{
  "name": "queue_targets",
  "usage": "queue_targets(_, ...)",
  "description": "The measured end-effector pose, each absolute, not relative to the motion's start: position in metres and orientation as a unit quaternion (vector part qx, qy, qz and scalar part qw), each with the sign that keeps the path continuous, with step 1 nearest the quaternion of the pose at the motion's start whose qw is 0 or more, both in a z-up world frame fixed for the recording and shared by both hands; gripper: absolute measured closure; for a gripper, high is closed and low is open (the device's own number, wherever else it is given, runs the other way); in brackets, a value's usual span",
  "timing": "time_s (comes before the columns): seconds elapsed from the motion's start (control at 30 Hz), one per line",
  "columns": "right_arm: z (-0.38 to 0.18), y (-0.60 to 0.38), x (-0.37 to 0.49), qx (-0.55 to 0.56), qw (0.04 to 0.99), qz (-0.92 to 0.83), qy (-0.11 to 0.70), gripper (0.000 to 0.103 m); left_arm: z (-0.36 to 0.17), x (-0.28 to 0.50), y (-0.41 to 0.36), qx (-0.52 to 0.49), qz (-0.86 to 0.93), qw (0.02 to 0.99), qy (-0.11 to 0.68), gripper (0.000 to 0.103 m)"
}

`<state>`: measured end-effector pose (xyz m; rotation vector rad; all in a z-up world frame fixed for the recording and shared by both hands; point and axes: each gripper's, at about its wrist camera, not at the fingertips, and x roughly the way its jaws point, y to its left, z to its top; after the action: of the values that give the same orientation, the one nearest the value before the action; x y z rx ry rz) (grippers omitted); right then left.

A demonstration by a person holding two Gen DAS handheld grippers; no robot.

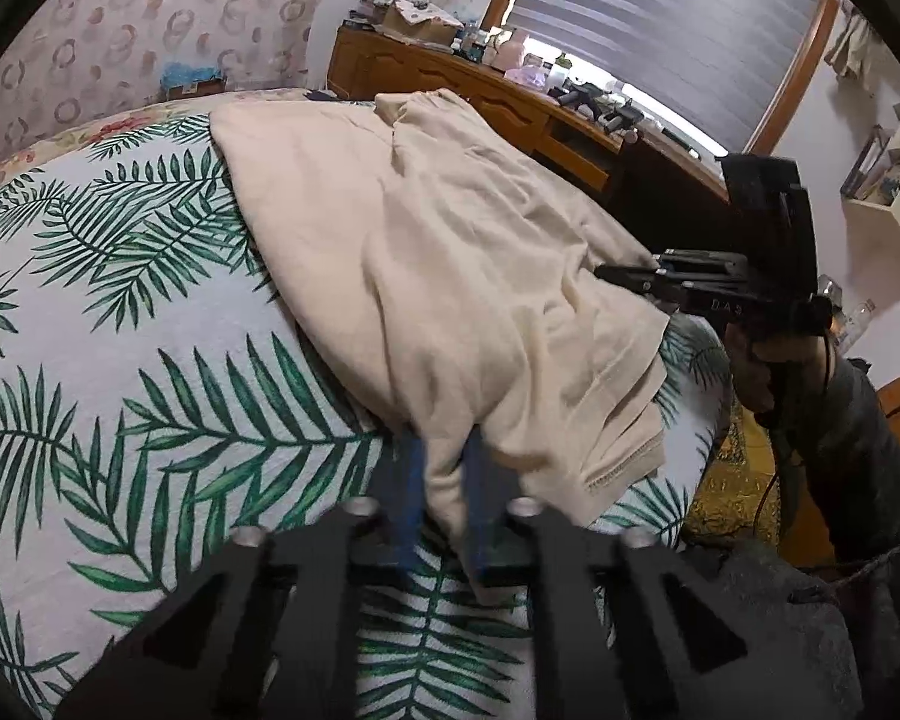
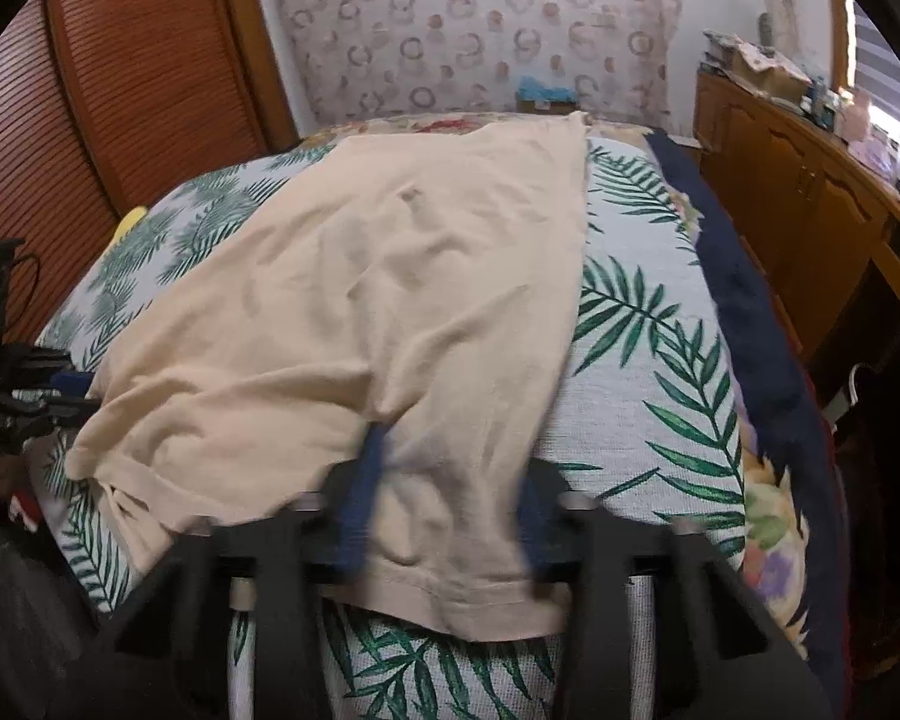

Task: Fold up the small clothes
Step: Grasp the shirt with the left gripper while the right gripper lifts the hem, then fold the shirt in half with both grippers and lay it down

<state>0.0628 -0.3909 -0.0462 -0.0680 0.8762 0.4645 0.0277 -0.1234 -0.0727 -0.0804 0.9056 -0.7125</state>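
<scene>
Both tongs grip the same cream shirt (image 1: 450, 276), one at each near corner of its hem, likely so the cloth can be drawn taut and lifted over for a fold. In the left wrist view the left tongs (image 1: 444, 492) pinch a narrow tuck of fabric between blue pads at the lower centre of the frame. At the right edge, the right tongs (image 1: 636, 279) appear clamped on the shirt's far side edge. In the right wrist view the right tongs (image 2: 444, 510) hold a wider bunch of hem at the lower centre, the fingers apart only by the cloth's bulk.

The shirt lies on the bed (image 2: 642, 360), on a leaf-print cover, filling the middle of both frames. It is plain, thin and creased, with a stitched hem, already doubled along one side.
</scene>
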Motion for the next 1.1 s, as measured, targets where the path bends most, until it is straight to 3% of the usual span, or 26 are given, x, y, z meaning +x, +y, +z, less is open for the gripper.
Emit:
queue_targets(0.03,-0.046,-0.389,0.063,-0.030,0.875,0.235,0.422,0.088,-0.068,0.027,-0.122,-0.043,-0.343,0.839,0.420,0.100)
queue_targets(0.13,-0.047,-0.389,0.064,-0.023,0.871,0.250,0.421,0.093,-0.051,0.028,-0.117,-0.053,-0.348,0.849,0.395,0.100)
queue_targets(0.57,0.029,-0.394,0.096,0.023,0.907,0.271,0.321,0.095,0.026,0.114,-0.092,-0.100,-0.321,0.889,0.311,0.100)
queue_targets(0.8,0.045,-0.387,0.178,0.019,0.914,0.246,0.322,0.095,0.018,0.199,-0.086,-0.100,-0.275,0.899,0.325,0.100)
queue_targets(1.03,0.020,-0.383,0.254,0.009,0.904,0.234,0.357,0.094,-0.018,0.256,-0.087,-0.081,-0.240,0.891,0.378,0.098)
queue_targets(1.1,0.012,-0.379,0.263,-0.001,0.903,0.227,0.364,0.089,-0.026,0.262,-0.086,-0.075,-0.236,0.888,0.387,0.096)
